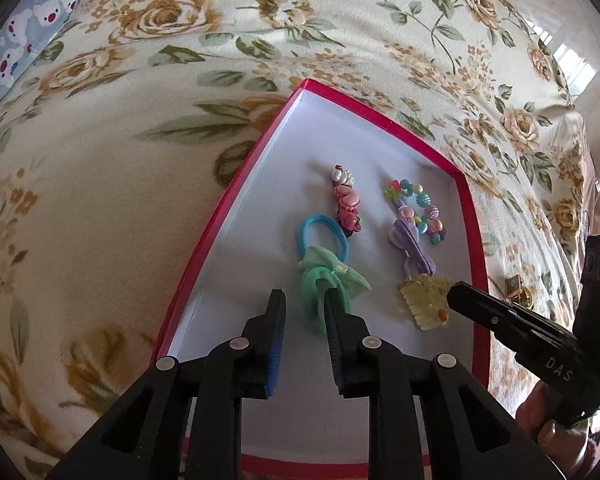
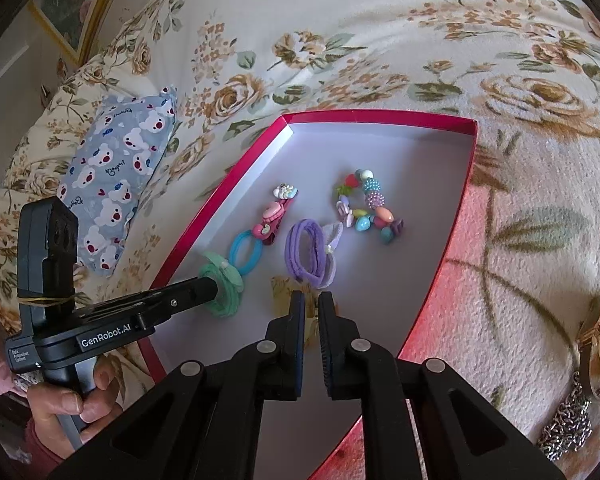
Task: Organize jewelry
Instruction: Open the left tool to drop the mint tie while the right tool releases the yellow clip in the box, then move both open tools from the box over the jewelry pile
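Mint green bow hair tie [image 1: 332, 284], ruffled mesh, in red box [image 1: 470, 216]

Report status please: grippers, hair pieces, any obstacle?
Left gripper open at green bow. Right gripper slightly open at yellow comb clip. Both inside red box. Nothing blocking.

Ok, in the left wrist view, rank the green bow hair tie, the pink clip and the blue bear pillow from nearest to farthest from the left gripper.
1. Green bow hair tie: right at the left gripper tips, inside the red box.
2. Pink clip: farther up, mid-box.
3. Blue bear pillow: far top-left, on the floral blanket.
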